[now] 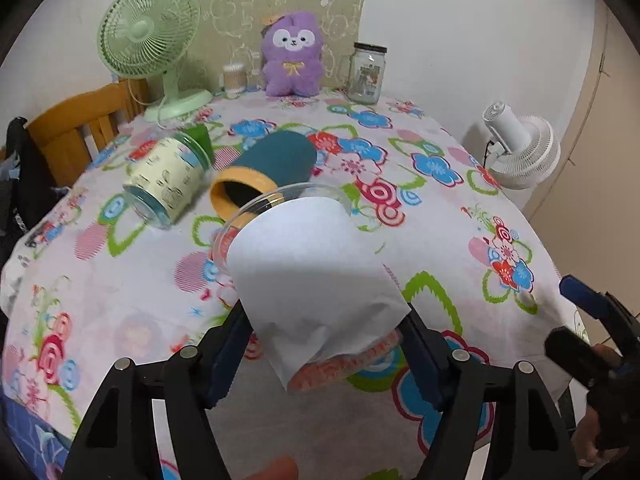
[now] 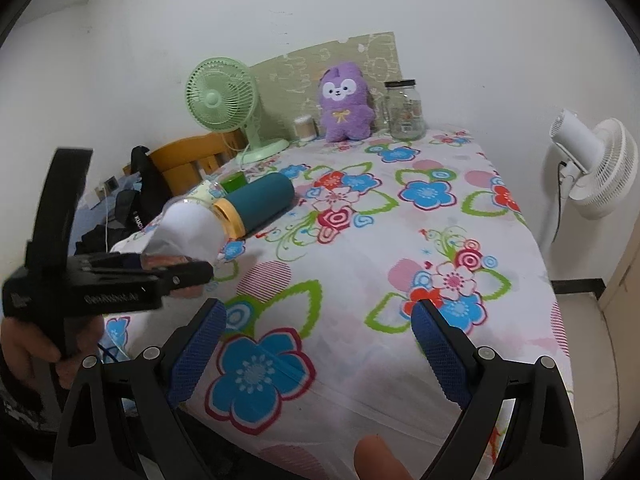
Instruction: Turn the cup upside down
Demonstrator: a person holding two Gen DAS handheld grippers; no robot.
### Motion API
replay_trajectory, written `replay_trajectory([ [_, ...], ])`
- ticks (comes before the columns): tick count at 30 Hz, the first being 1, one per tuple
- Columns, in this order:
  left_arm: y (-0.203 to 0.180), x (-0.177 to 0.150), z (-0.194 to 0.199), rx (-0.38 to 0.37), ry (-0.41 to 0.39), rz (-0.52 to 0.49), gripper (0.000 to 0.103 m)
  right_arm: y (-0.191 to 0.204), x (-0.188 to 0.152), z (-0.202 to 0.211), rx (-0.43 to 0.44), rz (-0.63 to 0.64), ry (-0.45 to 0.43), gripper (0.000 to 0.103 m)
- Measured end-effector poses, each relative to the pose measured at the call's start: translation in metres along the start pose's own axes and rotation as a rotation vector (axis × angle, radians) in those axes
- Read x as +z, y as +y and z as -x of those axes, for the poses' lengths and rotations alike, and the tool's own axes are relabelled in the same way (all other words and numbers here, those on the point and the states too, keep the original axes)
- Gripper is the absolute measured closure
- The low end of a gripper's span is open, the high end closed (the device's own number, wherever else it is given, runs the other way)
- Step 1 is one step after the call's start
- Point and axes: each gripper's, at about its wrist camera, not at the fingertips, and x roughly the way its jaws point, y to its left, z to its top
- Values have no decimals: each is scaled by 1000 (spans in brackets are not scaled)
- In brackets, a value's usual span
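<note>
My left gripper (image 1: 324, 320) is shut on a clear plastic cup with a white paper sleeve (image 1: 308, 276). It holds the cup tilted above the floral tablecloth (image 1: 120, 280), rim pointing away. The cup also shows in the right wrist view (image 2: 190, 226), held by the left gripper (image 2: 176, 270) at the left. My right gripper (image 2: 320, 344) is open and empty above the near part of the table; part of it shows at the right edge of the left wrist view (image 1: 592, 320).
A teal cup with a yellow rim (image 1: 264, 172) and a cream printed glass jar (image 1: 168, 180) lie on their sides behind the held cup. A green fan (image 1: 156, 44), purple plush (image 1: 292, 56) and glass jar (image 1: 366, 74) stand at the back. A white fan (image 1: 520, 148) stands off the table's right side.
</note>
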Motion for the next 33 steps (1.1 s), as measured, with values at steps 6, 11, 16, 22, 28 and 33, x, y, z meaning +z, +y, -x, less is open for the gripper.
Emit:
replay_trajectory([
  [6,11,11,17,5,-5,5,28,8,5,-3,25,16,-11,8],
  [11,18,18,23,-4,27,0,27,13,7,-4,37,21,-19,8],
  [16,24,27,35,-18,37,-13,27,15,7,-7,51,14,-20,8],
  [22,24,34,42,-25,29,-32,25,18,6,-10,60,20,-13,8],
  [28,20,32,40,-27,32,-54,23,18,5,-12,57,26,-5,8],
  [33,21,25,39,-30,38,-48,21,17,3,-11,56,24,-7,8],
])
